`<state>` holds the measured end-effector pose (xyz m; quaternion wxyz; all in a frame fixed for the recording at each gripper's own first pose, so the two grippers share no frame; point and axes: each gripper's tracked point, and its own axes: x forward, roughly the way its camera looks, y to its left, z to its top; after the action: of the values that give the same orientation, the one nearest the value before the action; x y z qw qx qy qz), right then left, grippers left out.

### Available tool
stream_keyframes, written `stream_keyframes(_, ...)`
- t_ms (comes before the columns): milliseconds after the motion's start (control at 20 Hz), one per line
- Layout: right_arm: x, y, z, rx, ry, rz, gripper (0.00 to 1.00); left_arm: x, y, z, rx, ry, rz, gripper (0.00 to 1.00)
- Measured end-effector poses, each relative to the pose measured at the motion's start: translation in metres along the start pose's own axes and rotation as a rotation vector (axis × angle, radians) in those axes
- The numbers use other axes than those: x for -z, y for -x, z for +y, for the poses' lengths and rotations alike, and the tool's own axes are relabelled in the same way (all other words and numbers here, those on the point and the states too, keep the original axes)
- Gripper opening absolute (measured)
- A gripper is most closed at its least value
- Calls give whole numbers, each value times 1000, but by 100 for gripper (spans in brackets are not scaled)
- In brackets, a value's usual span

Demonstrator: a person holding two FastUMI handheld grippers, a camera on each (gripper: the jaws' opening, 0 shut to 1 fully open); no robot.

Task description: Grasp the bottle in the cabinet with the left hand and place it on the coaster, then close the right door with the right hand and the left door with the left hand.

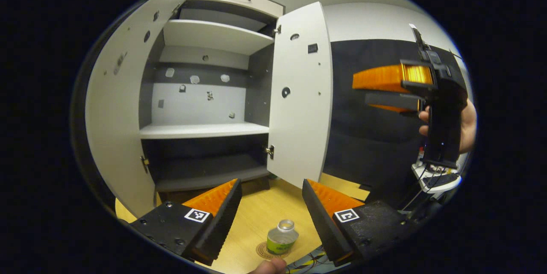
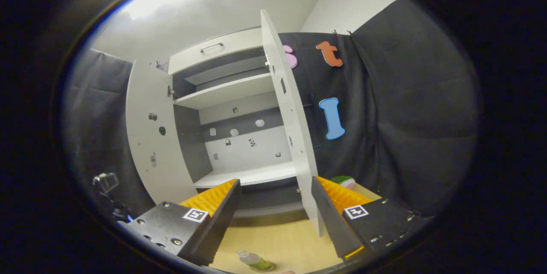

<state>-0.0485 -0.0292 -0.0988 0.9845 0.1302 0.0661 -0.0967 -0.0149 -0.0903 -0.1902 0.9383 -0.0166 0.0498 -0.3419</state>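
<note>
The small clear plastic bottle (image 1: 282,237) stands on the round brown coaster (image 1: 264,250) at six o'clock; both hand-held grippers, left (image 1: 272,207) and right (image 2: 275,209), gape empty before the white cabinet's open doors (image 1: 301,94).

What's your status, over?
Both grippers open, empty. Bottle upright on coaster. Right door and left door open, nothing blocking.

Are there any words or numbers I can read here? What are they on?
Small clear plastic bottle with a green label: print too small and blurred to read.
Square black-and-white tags on the left claw: patterns, not words.
Open white cabinet door: no writing.
</note>
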Motion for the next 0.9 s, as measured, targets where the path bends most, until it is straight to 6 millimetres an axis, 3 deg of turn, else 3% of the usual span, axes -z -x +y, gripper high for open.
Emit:
stream_keyframes(300, -17, -9, -46, -4, 6, 16, 99, -53, 11, -11, -42, -35, -14, 90)
stream_keyframes(600, -68, -10, -124, 69, 41, -64, 99, -110, 27, 11, -193, 28, -61, 90)
stream_keyframes(650, -77, -13, -141, 92, 53, -73, 95, -116, 31, 14, -212, 52, -55, 90)
stream_keyframes(700, -86, -16, -158, 112, 70, -75, 100, -118, 36, 18, -233, 62, -37, 90)
stream_keyframes(900, -102, -28, -209, 148, 160, -25, 100, -148, 65, 36, -330, 4, -82, 90)
